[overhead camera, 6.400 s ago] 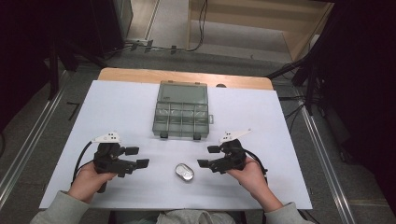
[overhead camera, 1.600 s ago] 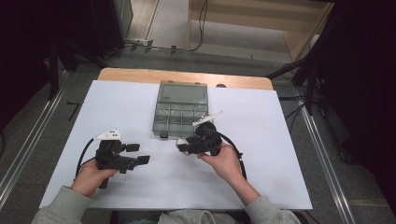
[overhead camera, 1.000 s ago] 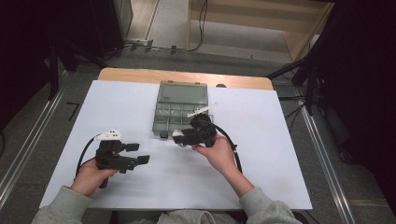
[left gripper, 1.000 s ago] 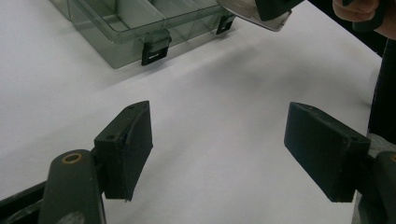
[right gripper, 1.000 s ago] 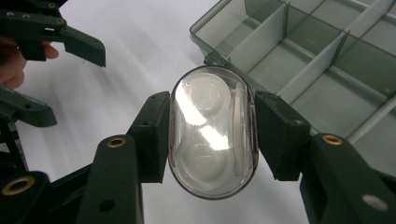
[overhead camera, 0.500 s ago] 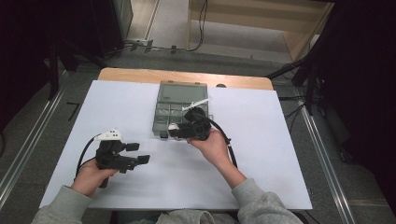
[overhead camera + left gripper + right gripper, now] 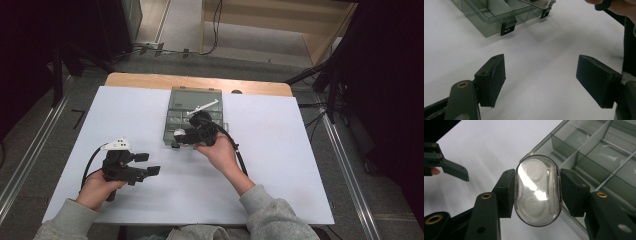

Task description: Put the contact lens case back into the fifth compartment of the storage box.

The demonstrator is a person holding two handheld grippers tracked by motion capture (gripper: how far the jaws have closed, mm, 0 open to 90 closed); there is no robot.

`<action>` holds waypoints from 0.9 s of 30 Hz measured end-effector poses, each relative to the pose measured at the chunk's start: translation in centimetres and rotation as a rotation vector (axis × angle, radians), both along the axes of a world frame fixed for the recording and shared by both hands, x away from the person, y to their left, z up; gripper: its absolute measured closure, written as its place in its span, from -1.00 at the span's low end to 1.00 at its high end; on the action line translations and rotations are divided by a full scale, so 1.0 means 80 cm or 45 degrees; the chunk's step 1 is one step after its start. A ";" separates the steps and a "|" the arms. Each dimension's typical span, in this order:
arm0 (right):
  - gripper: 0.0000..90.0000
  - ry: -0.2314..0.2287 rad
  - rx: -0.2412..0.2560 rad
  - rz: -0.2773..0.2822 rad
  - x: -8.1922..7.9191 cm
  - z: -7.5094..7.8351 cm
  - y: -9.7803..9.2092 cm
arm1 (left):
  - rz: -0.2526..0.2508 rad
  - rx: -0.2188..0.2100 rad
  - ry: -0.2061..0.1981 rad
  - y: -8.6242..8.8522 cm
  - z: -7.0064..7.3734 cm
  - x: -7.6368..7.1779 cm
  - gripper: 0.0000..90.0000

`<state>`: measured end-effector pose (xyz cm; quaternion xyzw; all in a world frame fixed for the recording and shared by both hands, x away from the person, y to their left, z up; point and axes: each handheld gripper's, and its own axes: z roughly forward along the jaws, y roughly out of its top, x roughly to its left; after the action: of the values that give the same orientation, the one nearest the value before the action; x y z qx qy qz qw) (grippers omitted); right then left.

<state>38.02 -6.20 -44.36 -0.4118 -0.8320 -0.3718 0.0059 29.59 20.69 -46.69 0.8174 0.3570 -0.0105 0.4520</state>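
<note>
Clear oval case [image 7: 537, 191], pinched across its width between both jaws of the right gripper [image 7: 537, 192], raised above the near edge of the compartment box [image 7: 599, 152], just ahead and to one side. Inside the case, two round wells and a slim white stick. Beyond it, white table [image 7: 489, 147]. Well apart, nearer the person, left gripper [image 7: 540, 80] spread wide, holding nothing, low over the table.

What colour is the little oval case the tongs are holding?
The oval case is see-through clear with whitish insides, best seen in the right gripper view.
</note>
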 end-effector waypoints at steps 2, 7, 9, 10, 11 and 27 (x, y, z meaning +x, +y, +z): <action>0.04 0.017 0.007 -0.008 0.005 -0.001 0.001 | 0.000 0.003 0.000 0.000 0.000 0.000 -0.46; 0.04 0.013 0.017 -0.014 0.013 -0.002 0.009 | -0.001 0.000 -0.002 0.000 0.000 0.000 -0.46; 0.04 0.001 0.005 -0.013 0.016 -0.001 0.012 | -0.001 0.000 -0.001 0.000 0.000 0.000 -0.46; 0.04 0.000 0.002 -0.017 0.017 -0.001 0.013 | -0.001 -0.001 0.000 0.000 0.000 0.000 -0.46; 0.04 -0.009 0.001 -0.017 0.019 -0.001 0.014 | 0.000 -0.002 0.000 0.000 0.000 0.000 -0.46; 0.04 -0.001 0.004 -0.058 0.041 -0.004 0.032 | -0.003 -0.003 -0.002 0.000 0.000 0.000 -0.46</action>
<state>41.30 -3.66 -44.68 -0.4304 -0.8218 -0.3733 -0.0020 29.62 20.71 -46.71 0.8174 0.3555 -0.0106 0.4532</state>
